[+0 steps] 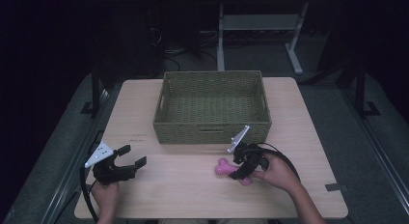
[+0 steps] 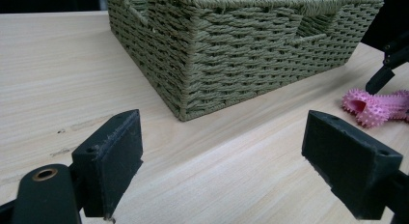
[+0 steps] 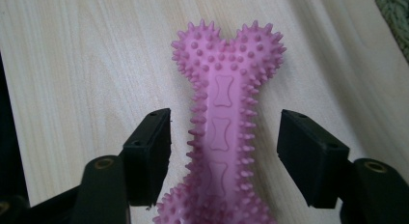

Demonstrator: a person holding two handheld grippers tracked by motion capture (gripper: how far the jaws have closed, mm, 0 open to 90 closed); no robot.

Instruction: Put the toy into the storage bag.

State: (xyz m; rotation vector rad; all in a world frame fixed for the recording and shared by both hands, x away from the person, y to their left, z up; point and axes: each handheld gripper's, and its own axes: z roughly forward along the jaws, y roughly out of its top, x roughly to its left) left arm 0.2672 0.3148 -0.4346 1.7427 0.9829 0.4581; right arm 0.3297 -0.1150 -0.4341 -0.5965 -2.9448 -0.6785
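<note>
A pink spiky bone-shaped toy [image 1: 223,167] lies flat on the wooden table [image 1: 178,195], in front of the green woven basket [image 1: 211,131]. My right gripper [image 1: 239,172] is lowered over the toy's middle. In the right gripper view the toy [image 3: 224,122] runs up between the two black pads, with a small gap at each side, so the gripper [image 3: 224,147] is open around it. My left gripper [image 1: 134,155] rests at the table's left front, open with nothing between its pads [image 2: 115,156]. The left gripper view has the toy [image 2: 374,105] at far right, under a jaw tip of the right gripper [image 2: 381,79].
The basket [image 2: 251,50] is empty and sits at the middle back of the table. Bare wood lies between the two grippers. A small dark mark [image 1: 336,187] sits near the table's right front corner. Desk legs and cables stand on the floor beyond the table.
</note>
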